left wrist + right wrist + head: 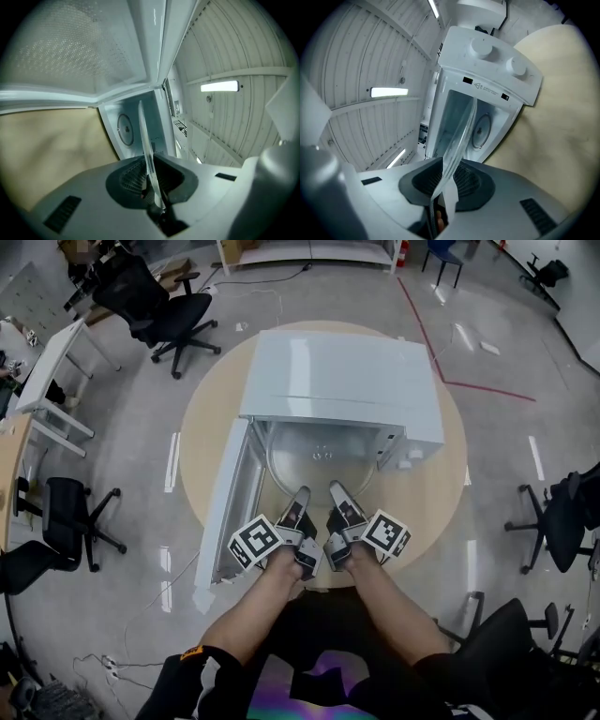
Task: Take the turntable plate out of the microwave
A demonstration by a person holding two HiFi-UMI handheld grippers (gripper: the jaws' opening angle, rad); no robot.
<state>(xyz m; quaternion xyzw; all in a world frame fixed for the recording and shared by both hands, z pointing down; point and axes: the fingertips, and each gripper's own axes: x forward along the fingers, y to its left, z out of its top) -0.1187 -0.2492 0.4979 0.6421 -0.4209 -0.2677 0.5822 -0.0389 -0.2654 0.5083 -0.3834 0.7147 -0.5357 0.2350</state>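
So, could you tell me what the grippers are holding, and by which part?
Both are shut on the glass turntable plate, clamping its near rim side by side: left gripper to the left, right gripper to the right, at the microwave's open front.

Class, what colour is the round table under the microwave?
The table is pale beige, under the white microwave. It shows best in the head view.

A round beige table (202,427) stands on the grey floor (141,427). A white microwave (342,381) sits on the table with its door (225,512) open at the left. Black office chairs (169,310) stand on the floor around the table.
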